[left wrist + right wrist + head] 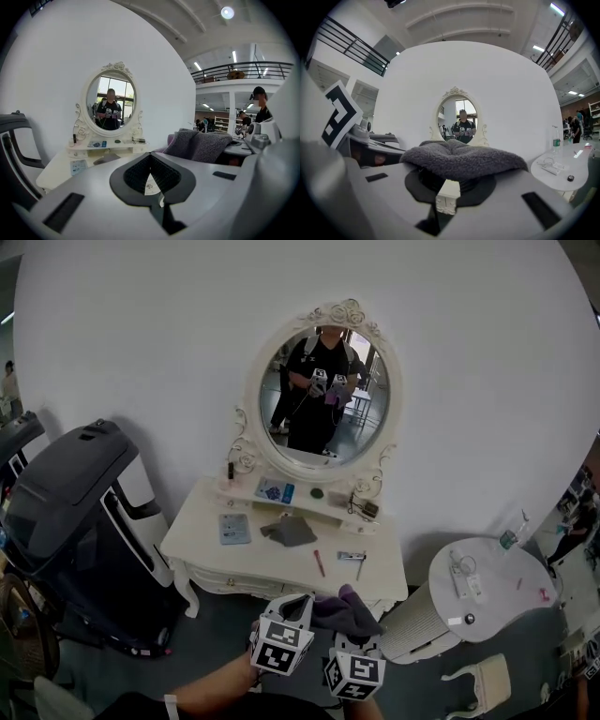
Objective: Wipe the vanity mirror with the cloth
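Vanity mirror [323, 395] upright, long axis vertical | right hand-held gripper [449, 180] faces mirror, well apart, pinching cloth [461, 159] | left hand-held gripper [150, 157] pressed together, empty | we judge right reaches forward first.

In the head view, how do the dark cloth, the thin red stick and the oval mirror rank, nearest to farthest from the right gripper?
1. dark cloth, clamped in the jaws of the right gripper.
2. thin red stick, lying on the vanity top, toward its front.
3. oval mirror, upright at the back.
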A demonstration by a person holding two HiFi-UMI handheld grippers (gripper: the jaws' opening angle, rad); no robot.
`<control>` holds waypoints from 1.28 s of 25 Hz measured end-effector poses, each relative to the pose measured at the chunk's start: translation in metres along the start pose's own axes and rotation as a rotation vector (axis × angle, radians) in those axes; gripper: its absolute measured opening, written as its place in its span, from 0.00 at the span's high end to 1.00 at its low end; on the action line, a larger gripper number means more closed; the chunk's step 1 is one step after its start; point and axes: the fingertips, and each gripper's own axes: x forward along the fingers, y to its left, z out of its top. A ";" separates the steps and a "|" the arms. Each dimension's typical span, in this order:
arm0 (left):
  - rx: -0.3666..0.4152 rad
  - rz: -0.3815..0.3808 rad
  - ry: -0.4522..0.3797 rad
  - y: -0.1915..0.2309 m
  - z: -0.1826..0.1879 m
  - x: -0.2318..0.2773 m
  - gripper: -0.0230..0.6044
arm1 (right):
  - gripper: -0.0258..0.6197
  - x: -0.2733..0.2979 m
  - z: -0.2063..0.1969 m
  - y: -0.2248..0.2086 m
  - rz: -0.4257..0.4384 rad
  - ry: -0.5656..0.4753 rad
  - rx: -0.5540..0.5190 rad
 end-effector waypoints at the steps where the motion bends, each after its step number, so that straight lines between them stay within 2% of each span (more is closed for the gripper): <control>1: -0.001 0.001 -0.003 0.010 0.004 0.006 0.95 | 0.90 0.011 0.002 0.003 0.002 0.002 -0.003; 10: -0.033 0.017 0.010 0.084 0.018 0.045 0.95 | 0.90 0.097 0.008 0.023 0.018 0.015 -0.006; 17: -0.031 0.012 0.032 0.122 0.017 0.065 0.95 | 0.90 0.137 0.003 0.040 0.018 0.023 0.012; 25: -0.040 -0.009 0.067 0.134 0.012 0.089 0.95 | 0.90 0.161 -0.012 0.032 -0.004 0.061 0.034; 32: -0.051 0.017 0.076 0.157 0.019 0.130 0.95 | 0.90 0.210 -0.013 0.021 0.023 0.071 0.031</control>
